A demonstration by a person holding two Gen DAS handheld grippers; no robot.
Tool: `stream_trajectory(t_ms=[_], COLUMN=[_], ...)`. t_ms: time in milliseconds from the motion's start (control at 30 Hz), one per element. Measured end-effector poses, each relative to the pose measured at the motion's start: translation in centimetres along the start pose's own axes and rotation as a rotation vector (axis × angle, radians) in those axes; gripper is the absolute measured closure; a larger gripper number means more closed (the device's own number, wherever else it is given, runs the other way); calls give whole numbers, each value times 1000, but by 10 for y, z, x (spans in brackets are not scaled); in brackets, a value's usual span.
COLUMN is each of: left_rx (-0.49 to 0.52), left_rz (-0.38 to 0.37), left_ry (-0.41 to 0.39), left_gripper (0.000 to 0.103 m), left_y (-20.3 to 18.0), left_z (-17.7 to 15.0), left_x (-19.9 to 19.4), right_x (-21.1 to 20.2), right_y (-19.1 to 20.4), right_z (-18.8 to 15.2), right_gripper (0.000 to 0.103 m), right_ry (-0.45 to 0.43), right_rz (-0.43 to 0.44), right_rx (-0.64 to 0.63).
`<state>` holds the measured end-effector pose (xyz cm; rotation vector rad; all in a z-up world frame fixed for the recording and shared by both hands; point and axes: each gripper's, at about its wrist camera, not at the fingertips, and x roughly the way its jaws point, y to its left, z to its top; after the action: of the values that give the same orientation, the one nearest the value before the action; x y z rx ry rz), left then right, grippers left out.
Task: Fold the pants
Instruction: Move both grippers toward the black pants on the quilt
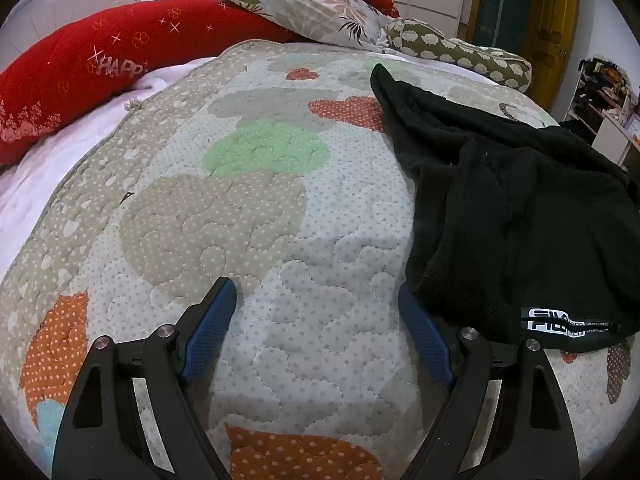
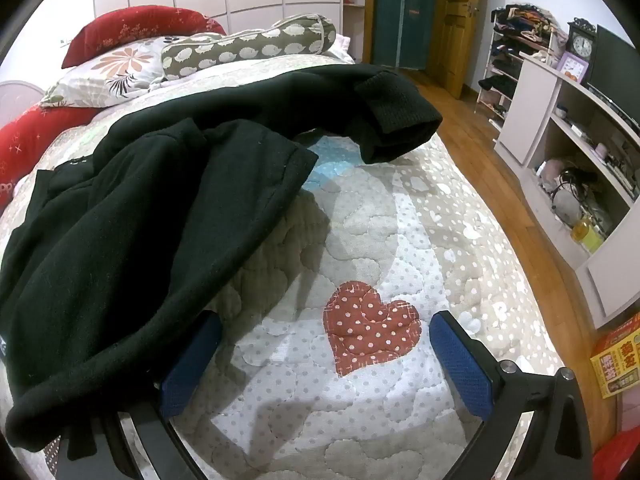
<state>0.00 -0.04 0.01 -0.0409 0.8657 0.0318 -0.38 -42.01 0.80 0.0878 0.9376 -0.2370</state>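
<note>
While the black pants point(image 1: 512, 208) are lying in a rumpled heap on the quilted bedspread point(image 1: 256, 208), you are looking at them from two sides. In the left wrist view they are filling the right half of the frame, running from a cuff at upper centre down to the white-lettered label point(image 1: 568, 322) at lower right. In the right wrist view the same pants point(image 2: 132, 232) are spreading across the left half, with one ribbed cuff point(image 2: 394, 108) reaching toward upper right.

So the heap is sitting between your two hands, its long axis running away from you toward the pillows point(image 1: 312, 6) at the top of both frames.

Your left gripper point(image 1: 316, 296) is hanging wide apart over bare quilt, gripping nothing; its right-hand finger is sitting just beside the near edge of the fabric, which lies off to its right. Your right gripper point(image 2: 324, 330) is likewise spread fully and empty, framing the red heart patch point(image 2: 370, 328); black cloth is draping in front of its left-hand finger point(image 2: 192, 364), though whether it is resting on it you cannot tell.

Judging by that overlap, your right hand is looking the nearer one, and each hand is needing to move inward toward the other to reach the near hem.
</note>
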Motion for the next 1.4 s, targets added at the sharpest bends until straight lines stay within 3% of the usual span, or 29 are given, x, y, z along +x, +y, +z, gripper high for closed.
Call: stream_trajectory(t_ms=[400,633,733,833,967,1167,1400], left_rx=[0,-36,-64,-68,-50,-34,-2], left_rz=[4,-18,-28,-51,-51,-67,-67], left_ry=[4,43,15,-1,-20,-21,-29], left_gripper=[19,19,19,19,19,19,19], left_y=[0,3,3,-1,-9,-21,-35], left_z=[1,2,2,4,7,9,10], left_x=[0,-21,-38,-51,-60,-66,-70], right_x=[0,-2,-14,-34,-52,-82,-84], right_y=[0,-2,-4,-6,-13,-13,10], right_z=[1,2,-4,-19,-31,-32,-20], right_gripper=[0,0,0,0,0,0,0], right_ry=[-1,16,37,28,44,-41,-56], right_rz=[1,19,52,3,56,92,127], right_rx=[1,1,-16,-18,26,45,30])
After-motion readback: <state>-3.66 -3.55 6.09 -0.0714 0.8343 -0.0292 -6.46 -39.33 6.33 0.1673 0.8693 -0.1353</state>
